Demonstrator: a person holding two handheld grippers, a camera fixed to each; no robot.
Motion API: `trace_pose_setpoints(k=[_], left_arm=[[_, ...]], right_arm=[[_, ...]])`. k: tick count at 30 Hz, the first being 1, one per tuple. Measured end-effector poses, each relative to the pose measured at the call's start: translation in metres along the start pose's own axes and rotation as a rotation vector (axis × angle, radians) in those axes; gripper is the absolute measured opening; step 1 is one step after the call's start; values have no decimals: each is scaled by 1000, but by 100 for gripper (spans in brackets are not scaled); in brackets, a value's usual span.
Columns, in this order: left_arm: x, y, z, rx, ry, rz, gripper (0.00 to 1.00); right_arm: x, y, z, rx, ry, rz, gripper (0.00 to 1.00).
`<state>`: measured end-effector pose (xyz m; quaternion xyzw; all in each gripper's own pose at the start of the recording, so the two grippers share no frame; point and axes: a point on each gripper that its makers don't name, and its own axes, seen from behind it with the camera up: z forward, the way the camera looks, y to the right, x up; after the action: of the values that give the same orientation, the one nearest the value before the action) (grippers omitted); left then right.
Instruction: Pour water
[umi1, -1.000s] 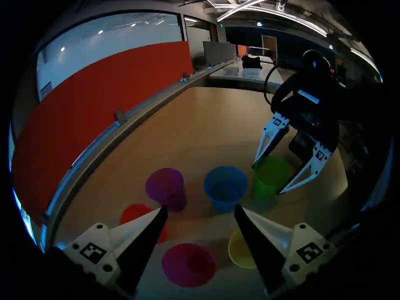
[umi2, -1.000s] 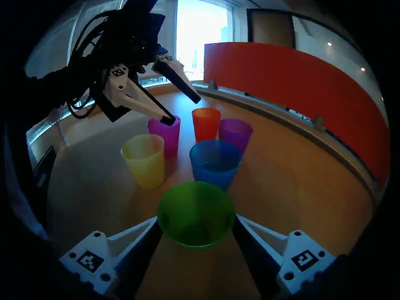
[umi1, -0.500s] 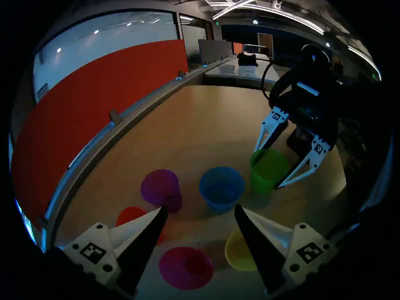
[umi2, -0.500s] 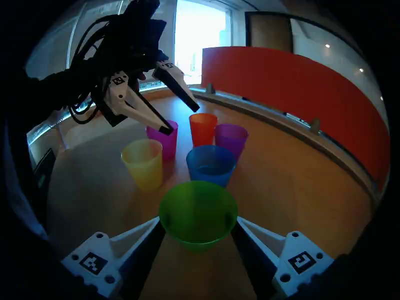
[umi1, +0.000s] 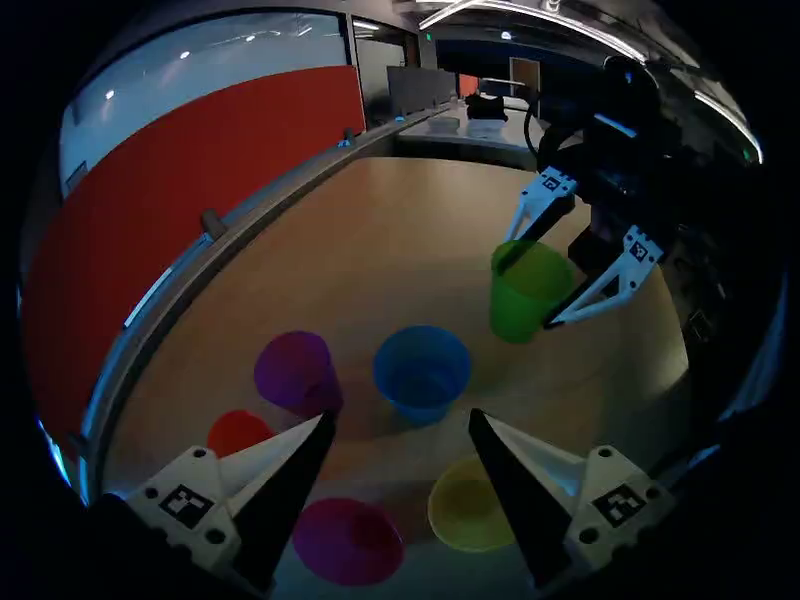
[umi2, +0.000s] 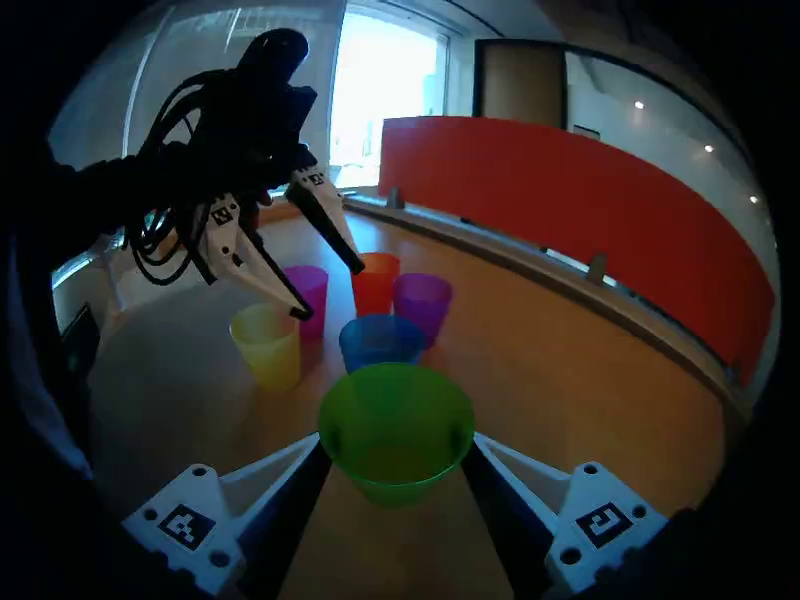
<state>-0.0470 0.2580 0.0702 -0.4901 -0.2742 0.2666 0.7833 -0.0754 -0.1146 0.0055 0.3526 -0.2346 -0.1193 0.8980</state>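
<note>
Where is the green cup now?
In the right gripper view, the green cup is centre-bottom, clamped in the right tool, in front of the blue cup.

The green cup (umi2: 396, 430) is smooth, translucent plastic with a faint gloss; the blue cup (umi1: 422, 372), purple cup (umi1: 294, 372), yellow cup (umi1: 468, 510) and magenta cup (umi1: 347, 541) look the same. The desk (umi1: 400, 230) is pale wood grain, smooth with a soft sheen. The left gripper (umi1: 400, 414) and right gripper (umi2: 396, 442) have matt white plastic fingers (umi1: 560, 470) with black inner faces. The red wall panel (umi1: 150, 200) looks flat and matt.
</note>
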Motion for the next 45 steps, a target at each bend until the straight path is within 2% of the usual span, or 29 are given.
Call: trace_pose_setpoints(k=[11,20,33,45], left_arm=[[0,11,14,-13,-5,-21,99],[-2,17,27,-18,-1,-44,99],[0,16,40,-7,7,-61,99],[1,18,54,0,9,-50,99]], right_arm=[[3,16,-14,-38,16,8,89],[0,20,-18,-47,15,11,89],[-2,25,-18,-56,12,3,89],[-4,27,-18,-60,7,1,89]])
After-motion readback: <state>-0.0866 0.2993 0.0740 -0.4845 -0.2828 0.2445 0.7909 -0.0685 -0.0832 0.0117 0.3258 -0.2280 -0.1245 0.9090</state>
